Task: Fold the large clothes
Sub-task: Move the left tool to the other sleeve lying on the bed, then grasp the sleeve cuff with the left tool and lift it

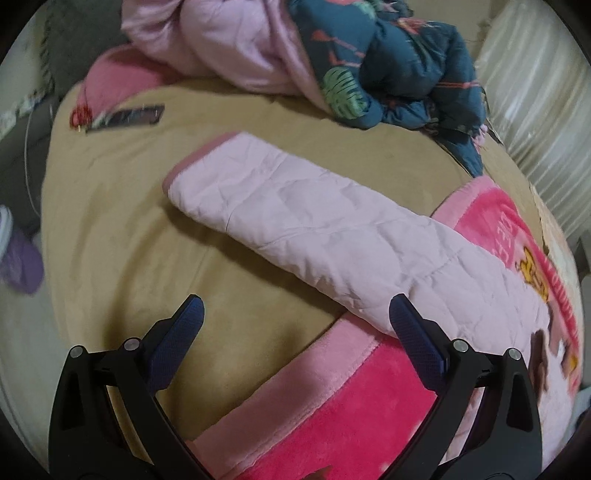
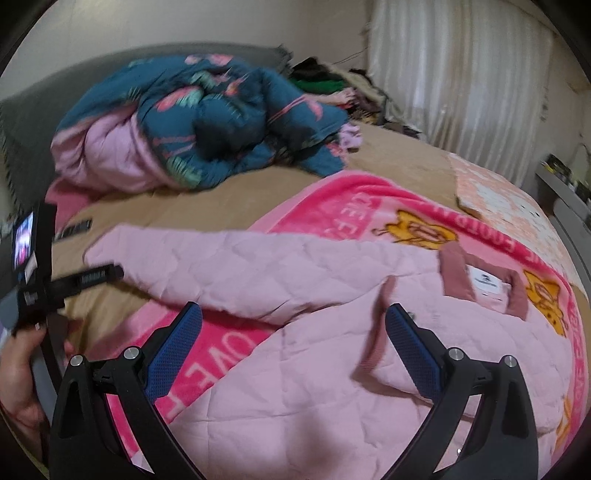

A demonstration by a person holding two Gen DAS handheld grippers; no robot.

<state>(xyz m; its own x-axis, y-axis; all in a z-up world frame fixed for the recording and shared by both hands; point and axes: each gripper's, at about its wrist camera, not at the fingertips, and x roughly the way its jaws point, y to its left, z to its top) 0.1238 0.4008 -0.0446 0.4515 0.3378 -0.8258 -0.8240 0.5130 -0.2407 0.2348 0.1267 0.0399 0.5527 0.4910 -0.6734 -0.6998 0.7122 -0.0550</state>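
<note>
Right wrist view blurs the pink quilted jacket (image 2: pixel 295 354) collar.

Bed: tan sheet (image 2: pixel 399 162) over the mattress
Headboard: grey (image 2: pixel 33 107), at the far end
Wall: plain pale (image 2: pixel 184 26)
Window: white curtain (image 2: pixel 461 74), softly lit

I saw a tan bed (image 1: pixel 122 236) carrying a pink blanket (image 1: pixel 332 406), a bunched teal quilt (image 2: pixel 229 122), and a dark remote (image 1: pixel 129 116) near its edge.
</note>
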